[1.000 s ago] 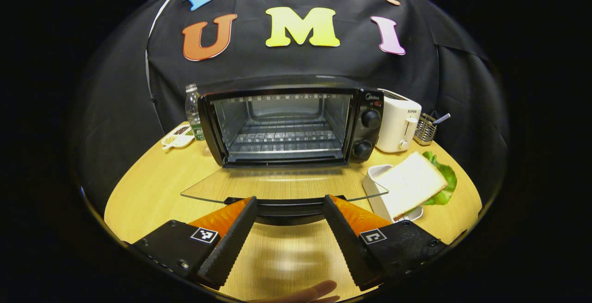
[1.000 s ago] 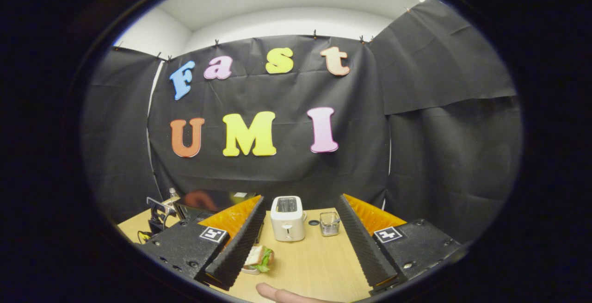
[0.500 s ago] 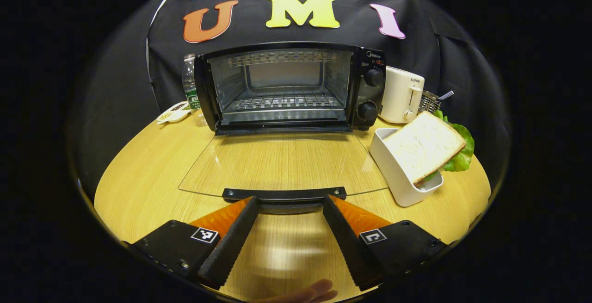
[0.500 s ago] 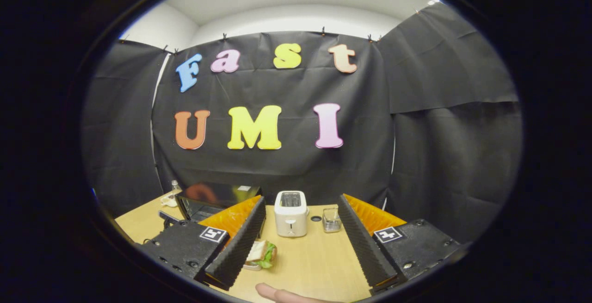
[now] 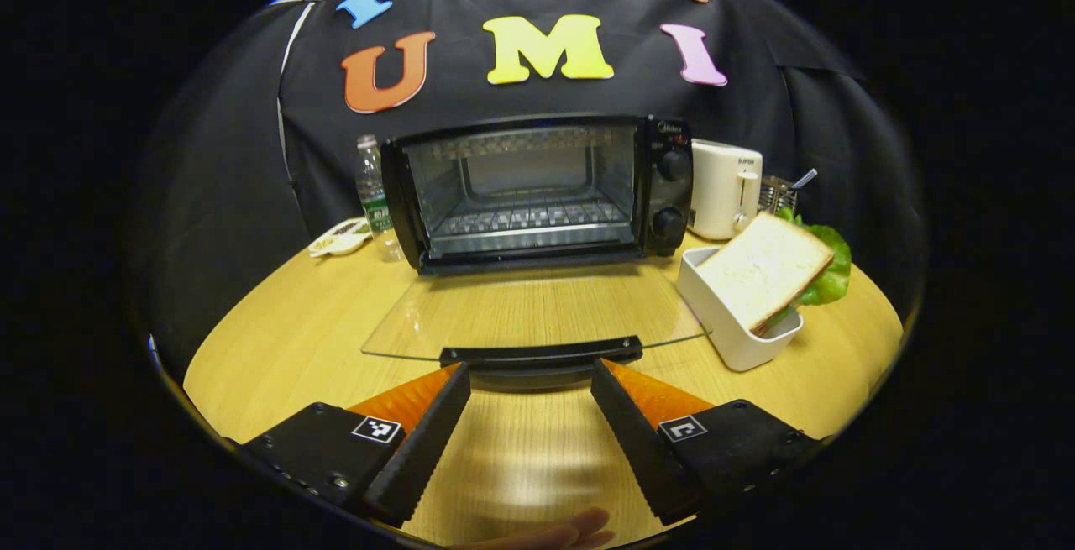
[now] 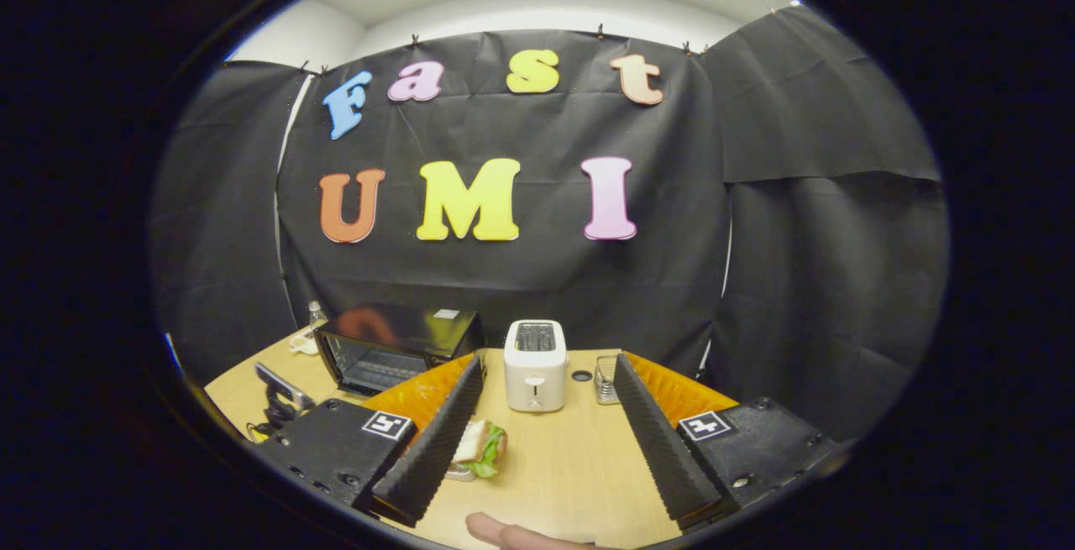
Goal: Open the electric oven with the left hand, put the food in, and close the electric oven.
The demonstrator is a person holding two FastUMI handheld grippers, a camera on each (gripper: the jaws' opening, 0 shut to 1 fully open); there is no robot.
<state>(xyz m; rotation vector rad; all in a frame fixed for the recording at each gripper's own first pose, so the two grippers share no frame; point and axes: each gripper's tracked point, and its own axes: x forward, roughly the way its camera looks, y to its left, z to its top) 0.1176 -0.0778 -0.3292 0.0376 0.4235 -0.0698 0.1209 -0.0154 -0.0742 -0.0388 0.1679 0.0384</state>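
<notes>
A: So, where does the job stand?

B: The electric oven [image 5: 537, 193] is open: its glass door [image 5: 537, 311] lies flat on the table [image 5: 277, 340], the handle [image 5: 542, 356] just ahead of the left gripper [image 5: 531, 382], whose fingers stand apart and hold nothing.

A: And the food?

B: Not in yet. The sandwich [image 5: 768, 269] leans in a white tray [image 5: 726, 323] just right of the door, near the toaster [image 5: 724, 189]. The rack [image 5: 529, 218] inside looks bare, though the glare makes that hard to swear to.

A: The other hand?

B: The right gripper [image 6: 544, 424] hangs above the table, fingers spread, empty; the sandwich [image 6: 479, 447] sits low beside its left finger [image 6: 432, 449].

A: So what's left?

B: I'd say step one is done. Fetching the sandwich, loading it and shutting the door all remain.
</notes>
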